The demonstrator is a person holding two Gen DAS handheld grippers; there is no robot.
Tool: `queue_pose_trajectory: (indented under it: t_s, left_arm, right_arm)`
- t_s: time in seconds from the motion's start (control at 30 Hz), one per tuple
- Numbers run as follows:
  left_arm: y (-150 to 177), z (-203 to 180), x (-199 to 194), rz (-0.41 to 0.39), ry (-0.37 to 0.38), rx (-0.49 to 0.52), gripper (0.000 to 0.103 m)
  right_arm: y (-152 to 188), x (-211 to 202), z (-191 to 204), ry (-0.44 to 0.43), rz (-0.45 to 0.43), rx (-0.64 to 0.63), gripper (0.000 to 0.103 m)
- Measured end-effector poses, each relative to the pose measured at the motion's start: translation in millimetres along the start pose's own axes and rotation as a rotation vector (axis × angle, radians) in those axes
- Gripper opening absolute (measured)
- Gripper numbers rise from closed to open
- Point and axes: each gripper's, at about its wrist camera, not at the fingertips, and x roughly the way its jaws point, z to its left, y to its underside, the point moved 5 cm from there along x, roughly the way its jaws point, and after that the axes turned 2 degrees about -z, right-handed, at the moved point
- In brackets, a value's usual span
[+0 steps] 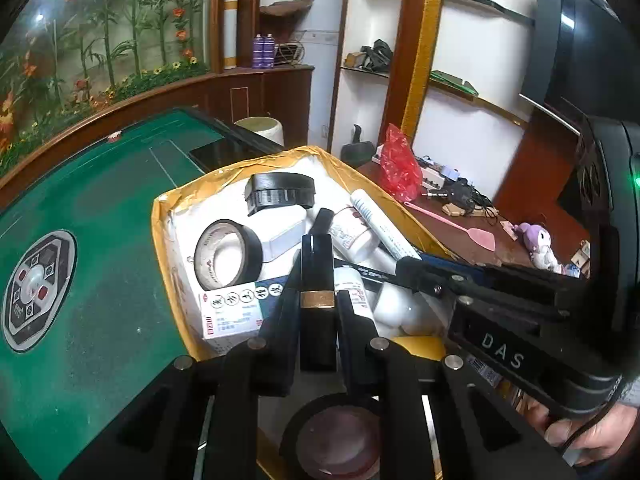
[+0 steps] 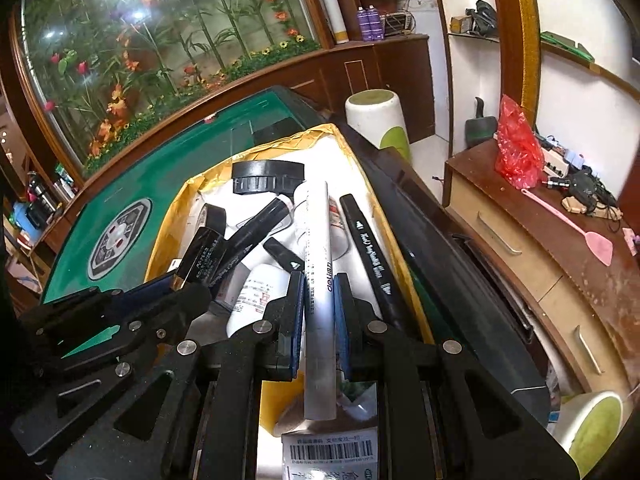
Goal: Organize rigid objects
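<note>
My left gripper (image 1: 318, 276) is shut on a black square tube with a gold band (image 1: 317, 300), held above a yellow-taped white foam box (image 1: 157, 236). In the right wrist view, my right gripper (image 2: 319, 280) is shut on a white pen-like tube (image 2: 318, 232) over the same box (image 2: 168, 232). The box holds a black tape roll (image 1: 228, 252), a black ribbed cap (image 1: 280, 192), white bottles (image 1: 352, 236), a small printed carton (image 1: 236, 308) and black markers (image 2: 372, 256). Each gripper shows in the other's view: the right gripper (image 1: 404, 260) and the left gripper (image 2: 192, 276).
The box sits on a green mahjong table (image 1: 80, 240). Close below the left gripper lies another tape roll (image 1: 332, 436). A white stool (image 2: 376, 120) stands beyond the table. To the right, a wooden cabinet (image 2: 560, 280) carries a red bag (image 2: 516, 148) and a pink fly swatter (image 2: 580, 228).
</note>
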Motion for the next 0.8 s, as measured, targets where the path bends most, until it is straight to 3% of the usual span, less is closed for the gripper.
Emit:
queue_pose_trajectory:
  t_s: [0.37, 0.43, 0.5, 0.53, 0.57, 0.6, 0.67, 0.73, 0.8]
  left_arm:
    - [4.0, -3.4, -8.7, -0.009, 0.010, 0.019, 0.019]
    - [6.5, -2.4, -12.0, -0.003, 0.006, 0.019, 0.020]
    - [10.6, -0.2, -20.7, -0.009, 0.011, 0.017, 0.027]
    - [12.3, 1.2, -27.3, -0.028, 0.011, 0.015, 0.029]
    - [13.8, 3.0, -35.2, -0.050, 0.004, 0.013, 0.040]
    - [16.3, 4.7, -44.6, -0.075, 0.001, 0.012, 0.059]
    - [23.7, 8.0, -64.8, -0.132, -0.001, 0.010, 0.081]
    - [33.2, 12.1, -88.5, -0.192, -0.006, 0.011, 0.081]
    - [46.1, 12.8, -105.0, -0.210, 0.012, 0.026, 0.081]
  right_arm:
    - [-0.9, -18.1, 1.6, 0.067, -0.029, -0.046, 0.018]
    - [-2.3, -27.6, 3.1, 0.065, -0.050, -0.040, 0.031]
    - [-2.0, -38.9, 3.8, 0.080, -0.083, -0.038, 0.045]
    - [-0.9, -46.8, 5.1, 0.089, -0.111, -0.039, 0.046]
    - [1.3, -55.1, 7.1, 0.095, -0.140, -0.043, 0.046]
    - [5.8, -66.0, 9.6, 0.107, -0.176, -0.046, 0.046]
    - [14.1, -80.2, 13.0, 0.131, -0.217, -0.038, 0.050]
    - [29.3, -94.1, 18.0, 0.142, -0.250, -0.023, 0.059]
    - [49.7, -106.7, 22.4, 0.185, -0.284, -0.007, 0.059]
